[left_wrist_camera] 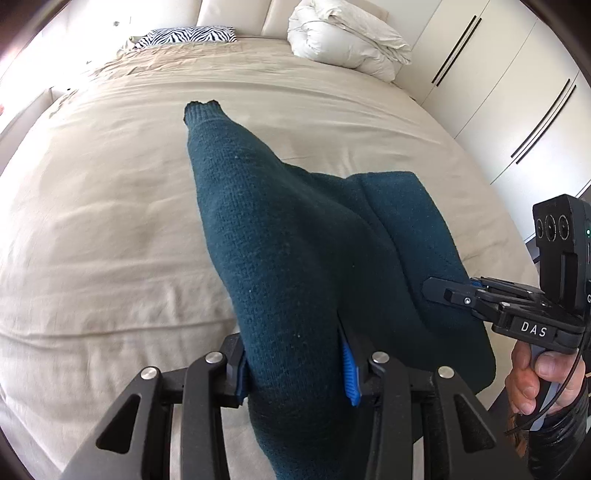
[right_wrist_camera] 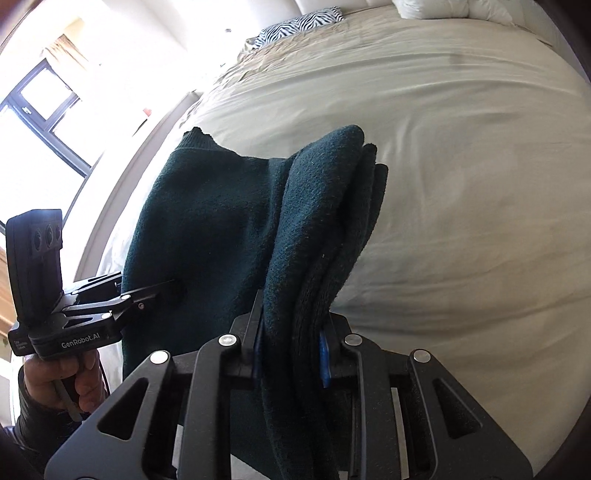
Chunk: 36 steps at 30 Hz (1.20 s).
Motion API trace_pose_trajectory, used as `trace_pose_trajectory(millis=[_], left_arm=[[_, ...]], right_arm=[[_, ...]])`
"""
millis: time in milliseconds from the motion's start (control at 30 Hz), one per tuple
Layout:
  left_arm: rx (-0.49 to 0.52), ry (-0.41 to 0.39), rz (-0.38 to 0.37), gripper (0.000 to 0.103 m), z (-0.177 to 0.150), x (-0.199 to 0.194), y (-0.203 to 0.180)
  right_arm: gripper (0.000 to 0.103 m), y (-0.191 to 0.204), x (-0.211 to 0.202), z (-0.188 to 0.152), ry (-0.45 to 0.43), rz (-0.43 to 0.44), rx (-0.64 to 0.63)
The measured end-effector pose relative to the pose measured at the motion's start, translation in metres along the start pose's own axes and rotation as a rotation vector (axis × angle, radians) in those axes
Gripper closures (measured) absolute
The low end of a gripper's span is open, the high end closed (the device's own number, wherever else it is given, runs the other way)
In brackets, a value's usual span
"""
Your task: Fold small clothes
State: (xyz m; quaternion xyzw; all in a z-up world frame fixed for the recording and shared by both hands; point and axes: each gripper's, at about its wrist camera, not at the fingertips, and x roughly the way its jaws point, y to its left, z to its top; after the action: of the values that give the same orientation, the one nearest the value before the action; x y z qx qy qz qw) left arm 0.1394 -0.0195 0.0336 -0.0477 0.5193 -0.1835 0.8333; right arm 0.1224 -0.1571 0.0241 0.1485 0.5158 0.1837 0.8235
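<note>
A dark teal knitted sweater [left_wrist_camera: 295, 236] is held up above the beige bed [left_wrist_camera: 110, 221], partly folded, with a sleeve cuff pointing toward the headboard. My left gripper [left_wrist_camera: 295, 373] is shut on a thick bunch of the sweater near the camera. My right gripper [left_wrist_camera: 436, 288] comes in from the right and is shut on the sweater's right edge. In the right wrist view the right gripper [right_wrist_camera: 291, 350] clamps several folded layers of the sweater [right_wrist_camera: 221, 221], and the left gripper [right_wrist_camera: 166, 288] pinches the cloth at the left.
A white rumpled duvet [left_wrist_camera: 347, 37] and a zebra-print pillow [left_wrist_camera: 192, 35] lie at the head of the bed. White wardrobe doors [left_wrist_camera: 509, 92] stand to the right. A bright window [right_wrist_camera: 44, 96] is on the left in the right wrist view.
</note>
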Motion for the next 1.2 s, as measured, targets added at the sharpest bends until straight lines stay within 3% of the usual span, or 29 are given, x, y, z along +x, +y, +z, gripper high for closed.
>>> trace_pose_trajectory(millis=[133,233,333,567,633,767,867,967,1067,1133,1200], left_arm=[[-0.039,0.020,0.010,0.062,-0.030,-0.002,0.023],[-0.059,0.045,0.011,0.060,-0.046,0.019,0.036],[-0.106,0.027,-0.020,0.054,-0.053,0.031,0.048],[-0.101,-0.012,0.002,0.035,-0.058,0.031,0.047],[-0.121,-0.041,-0.011,0.035,-0.060,0.028,0.046],[-0.090,-0.181,0.021,0.035,-0.072,-0.005,0.040],[-0.064,-0.303,0.102,0.017,-0.082,-0.037,0.028],[0.023,-0.483,0.204,0.000,-0.097,-0.078,0.002],[0.128,-0.643,0.328,0.000,-0.109,-0.114,-0.027],[0.162,-0.703,0.441,0.000,-0.110,-0.133,-0.044],[0.159,-0.736,0.554,0.000,-0.113,-0.152,-0.057]], right_arm=[[0.082,0.007,0.024,-0.027,0.033,0.047,0.038],[0.082,0.011,0.052,-0.035,0.054,0.048,0.063],[0.081,-0.005,0.079,-0.049,0.065,0.088,0.161],[0.063,-0.030,0.082,-0.070,0.034,0.176,0.272],[0.061,-0.032,0.073,-0.074,0.016,0.185,0.294],[0.054,-0.046,0.046,-0.084,-0.042,0.150,0.325],[0.052,-0.052,0.023,-0.090,-0.104,0.082,0.343],[0.052,-0.049,-0.012,-0.096,-0.196,0.002,0.335],[0.052,-0.029,-0.055,-0.095,-0.328,-0.082,0.260],[0.051,-0.003,-0.090,-0.097,-0.446,-0.161,0.172],[0.039,0.018,-0.128,-0.104,-0.567,-0.221,0.094]])
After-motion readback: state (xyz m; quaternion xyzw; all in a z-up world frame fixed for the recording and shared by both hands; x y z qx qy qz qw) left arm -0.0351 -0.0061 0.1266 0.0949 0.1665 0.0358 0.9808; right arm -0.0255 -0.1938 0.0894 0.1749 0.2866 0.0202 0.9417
